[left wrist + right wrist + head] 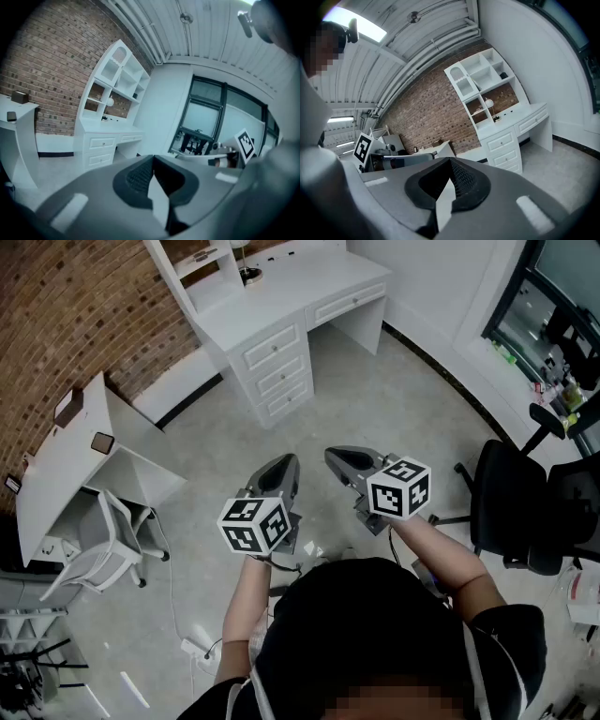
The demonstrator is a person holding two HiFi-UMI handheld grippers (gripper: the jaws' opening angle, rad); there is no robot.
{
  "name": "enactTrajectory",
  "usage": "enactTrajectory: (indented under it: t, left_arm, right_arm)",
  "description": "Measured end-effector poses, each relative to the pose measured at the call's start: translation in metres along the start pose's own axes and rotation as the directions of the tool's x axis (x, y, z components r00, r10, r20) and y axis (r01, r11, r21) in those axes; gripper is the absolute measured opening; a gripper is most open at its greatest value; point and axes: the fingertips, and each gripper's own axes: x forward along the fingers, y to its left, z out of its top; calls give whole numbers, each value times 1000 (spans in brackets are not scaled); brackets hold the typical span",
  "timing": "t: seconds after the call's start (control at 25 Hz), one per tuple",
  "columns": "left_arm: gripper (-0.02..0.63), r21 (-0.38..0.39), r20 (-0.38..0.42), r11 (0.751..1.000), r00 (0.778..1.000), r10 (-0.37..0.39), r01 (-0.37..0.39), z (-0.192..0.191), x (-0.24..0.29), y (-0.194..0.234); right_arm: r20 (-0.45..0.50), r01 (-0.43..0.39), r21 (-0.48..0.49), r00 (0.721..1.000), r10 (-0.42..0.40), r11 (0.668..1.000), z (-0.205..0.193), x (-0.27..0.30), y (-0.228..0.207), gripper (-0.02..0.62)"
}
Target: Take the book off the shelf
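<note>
— Where are the grippers?
— Both are held out in front of the person, side by side above the grey floor (pixel 394 399); the left gripper (pixel 278 474) has its jaws clenched together with nothing between them; the right gripper (pixel 349 463) is the same, pressed tight and empty.
— And the book?
— Too small to pick out; the shelf (pixel 480 86) rises over the white desk (pixel 281 310) against the brick wall (pixel 75 315), well apart from both grippers; a lamp (pixel 489 102) stands in one compartment.
</note>
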Motion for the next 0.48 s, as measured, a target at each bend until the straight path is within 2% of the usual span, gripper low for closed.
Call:
enactTrajectory:
  t: [0.48]
  left_arm:
    - [8,-8,-3,1000,1000,2,-2,-6,0,-5]
  right_arm:
    - [1,0,-3,1000,0,1000,1,-3,-1,-5]
